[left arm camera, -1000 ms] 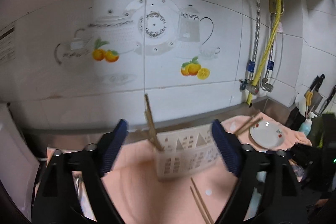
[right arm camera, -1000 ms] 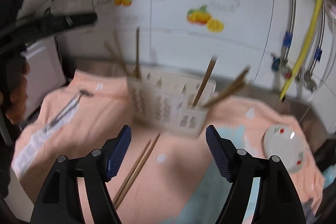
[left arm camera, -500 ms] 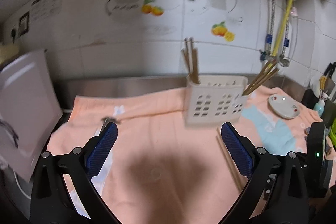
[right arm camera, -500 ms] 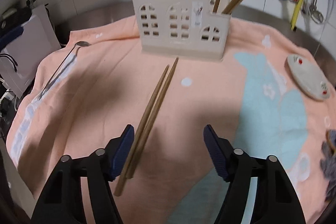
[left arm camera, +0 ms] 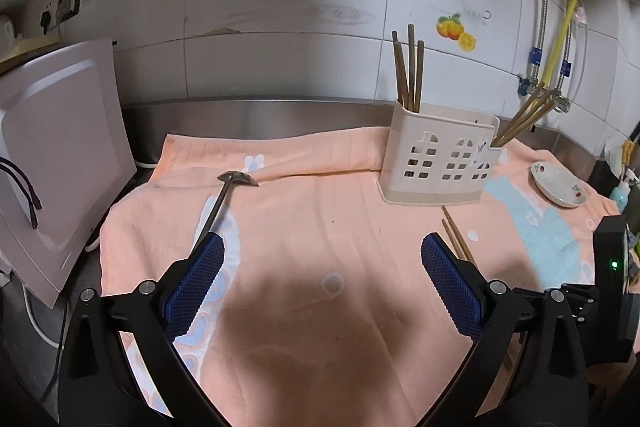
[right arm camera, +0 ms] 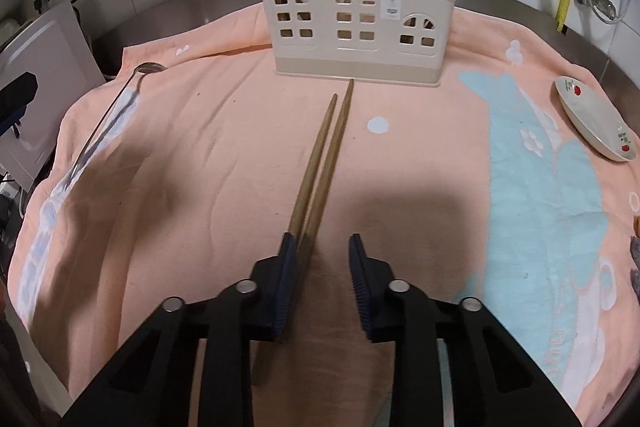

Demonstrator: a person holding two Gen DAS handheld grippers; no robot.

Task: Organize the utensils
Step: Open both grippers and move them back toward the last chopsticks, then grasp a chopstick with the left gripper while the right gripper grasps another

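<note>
A cream utensil holder stands on a peach towel, with several chopsticks upright in its left and right ends. A pair of wooden chopsticks lies on the towel in front of it. My right gripper is low over their near ends, jaws partly closed around them with a gap left; the left finger touches them. A metal ladle lies at the towel's left. My left gripper is wide open and empty above the towel.
A small white dish sits at the towel's right. A white appliance stands at the left. Pipes and a yellow hose run down the tiled wall at the right. A steel ledge runs behind the towel.
Both grippers dropped from facing the wall toward the towel. The right gripper moved down onto the lying chopsticks and narrowed its jaws around them. The left gripper stayed wide open.
</note>
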